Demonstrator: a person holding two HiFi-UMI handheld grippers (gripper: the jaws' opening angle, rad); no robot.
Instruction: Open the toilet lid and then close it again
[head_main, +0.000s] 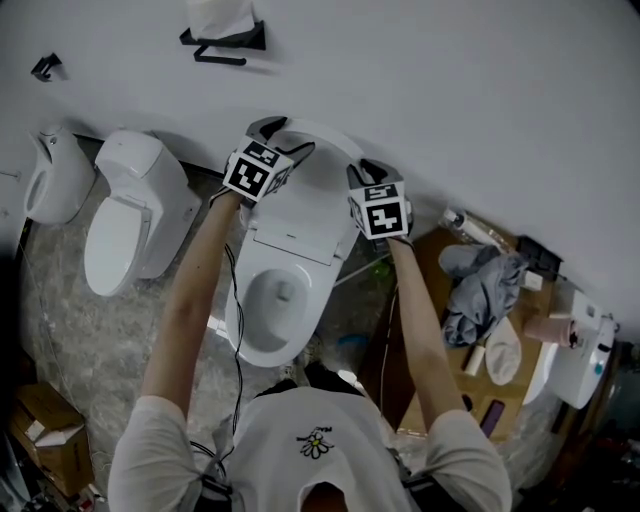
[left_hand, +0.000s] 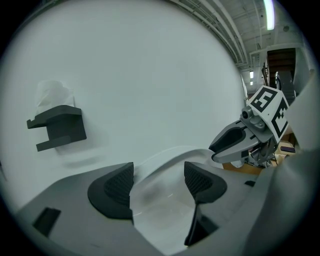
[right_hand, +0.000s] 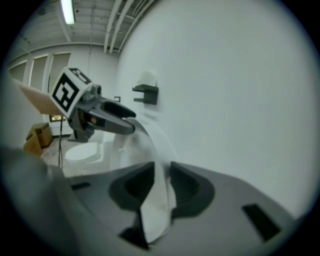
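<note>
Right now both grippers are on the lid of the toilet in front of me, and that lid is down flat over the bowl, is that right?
Not quite. The left gripper and right gripper are on the toilet lid, but it is raised, not down. The head view shows the open bowl below it.

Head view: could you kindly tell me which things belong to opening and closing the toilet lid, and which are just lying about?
Job in hand: toilet lid, raised; its toilet; left tool and right tool, both gripping the lid.

Lying about: second toilet, wall tissue holder, grey cloth, cardboard box.
</note>
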